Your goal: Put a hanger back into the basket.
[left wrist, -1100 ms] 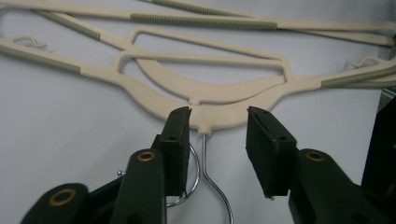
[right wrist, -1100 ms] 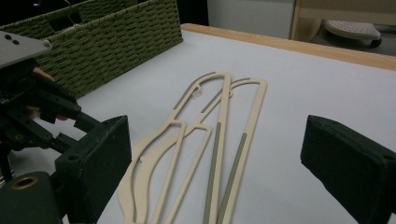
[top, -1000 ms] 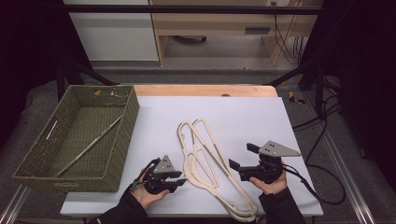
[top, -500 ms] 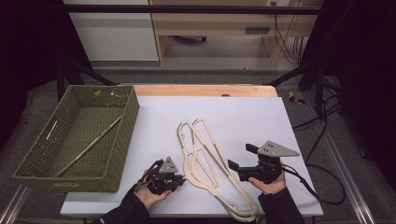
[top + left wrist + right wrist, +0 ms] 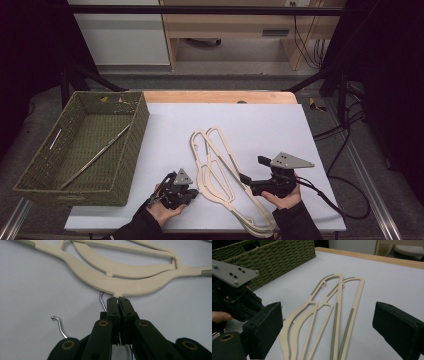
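Your left gripper [image 5: 117, 300] has just been closing, and its jaws now stand pressed together on the wire hook [image 5: 102, 301] of the cream hangers [image 5: 220, 170], right where the hook leaves the neck of the nearest hanger. In the left gripper view the hook's free end curls out at about 9 o'clock from the jaws. Whether the pads clamp the wire itself or only the neck stub is hard to tell, since the jaws cover that spot.

Your right gripper [image 5: 246, 179] sits at 3 o'clock of the hangers, jaws wide apart with nothing between the pads; in the right gripper view the hangers lie on the table past the gap between them.

Hangers: stacked flat, overlapping, near the middle of the white table [image 5: 280, 125], long axis running from 11 o'clock to 5 o'clock in the high view. At 9 o'clock of them stands the green woven basket [image 5: 127, 165], holding a thin rod [image 5: 95, 156].
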Demonstrator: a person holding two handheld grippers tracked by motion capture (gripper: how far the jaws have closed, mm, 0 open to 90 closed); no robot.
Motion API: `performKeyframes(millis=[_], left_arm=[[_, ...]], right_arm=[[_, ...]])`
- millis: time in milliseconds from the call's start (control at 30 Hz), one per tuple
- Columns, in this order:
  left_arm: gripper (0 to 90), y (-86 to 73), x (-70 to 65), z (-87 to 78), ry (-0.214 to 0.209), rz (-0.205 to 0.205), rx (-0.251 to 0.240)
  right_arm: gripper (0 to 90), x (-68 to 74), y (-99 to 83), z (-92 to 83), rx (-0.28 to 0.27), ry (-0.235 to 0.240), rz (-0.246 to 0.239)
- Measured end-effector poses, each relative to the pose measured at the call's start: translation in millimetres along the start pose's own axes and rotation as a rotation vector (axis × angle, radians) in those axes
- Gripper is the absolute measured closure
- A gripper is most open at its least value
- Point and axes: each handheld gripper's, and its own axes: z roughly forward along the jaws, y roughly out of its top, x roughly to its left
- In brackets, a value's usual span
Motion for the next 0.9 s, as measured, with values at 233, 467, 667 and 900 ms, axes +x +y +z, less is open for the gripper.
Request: performKeyframes(millis=[233, 467, 667, 900], left_arm=[[88.4, 4.3, -3.6, -3.6, -0.015, 0.004, -0.020], [88.4, 13.3, -6.3, -17.5, -0.002, 0.025, -0.046], [88.4, 21.9, -7.4, -23.2, 0.005, 0.028, -0.040], [88.4, 33.8, -9.5, -27.2, 0.019, 0.034, -0.037]], right_arm=[[11.5, 14.2, -3.2, 16.8, 0.043, 0.037, -0.023], [13.2, 32.8, -7.4, 35.6, 0.093, 0.085, -0.038], [18.0, 43.7, -11.1, 48.8, 0.135, 0.107, -0.058], [22.7, 50.4, -14.1, 58.0, 0.189, 0.096, -0.071]])
